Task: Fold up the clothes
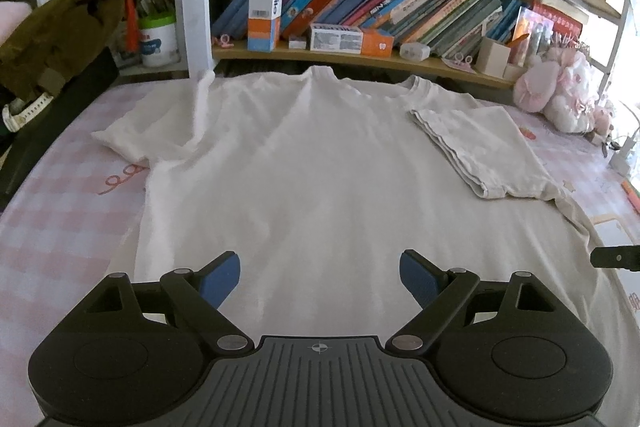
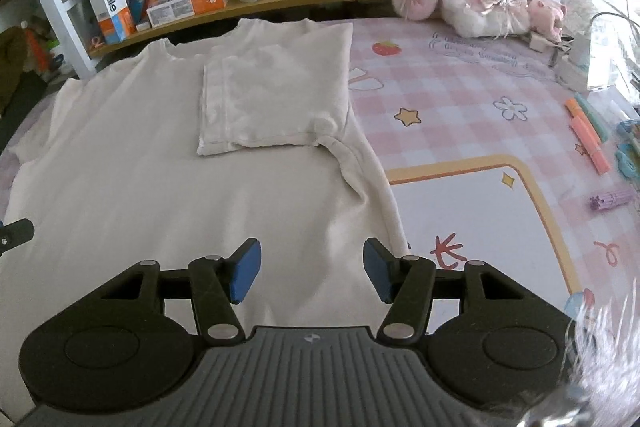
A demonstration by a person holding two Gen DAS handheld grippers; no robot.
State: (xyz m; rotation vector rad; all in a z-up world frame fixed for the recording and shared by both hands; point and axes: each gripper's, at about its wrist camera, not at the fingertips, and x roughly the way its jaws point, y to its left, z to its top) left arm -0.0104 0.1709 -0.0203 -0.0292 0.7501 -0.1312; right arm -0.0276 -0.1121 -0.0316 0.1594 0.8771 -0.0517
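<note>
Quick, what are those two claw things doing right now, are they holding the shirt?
Left gripper: open, holding nothing, above the white T-shirt.
Right gripper: open, holding nothing.

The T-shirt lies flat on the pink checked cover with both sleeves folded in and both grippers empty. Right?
Not quite: only one sleeve of the T-shirt is folded in; the other sleeve lies spread out, as the left wrist view shows. The left gripper and right gripper are empty.

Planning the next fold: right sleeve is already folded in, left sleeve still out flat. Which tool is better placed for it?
Left. The left tool hangs open and empty over the white T-shirt, on the side of the spread sleeve. The right tool, also open, is near the opposite edge, by the folded sleeve.
</note>
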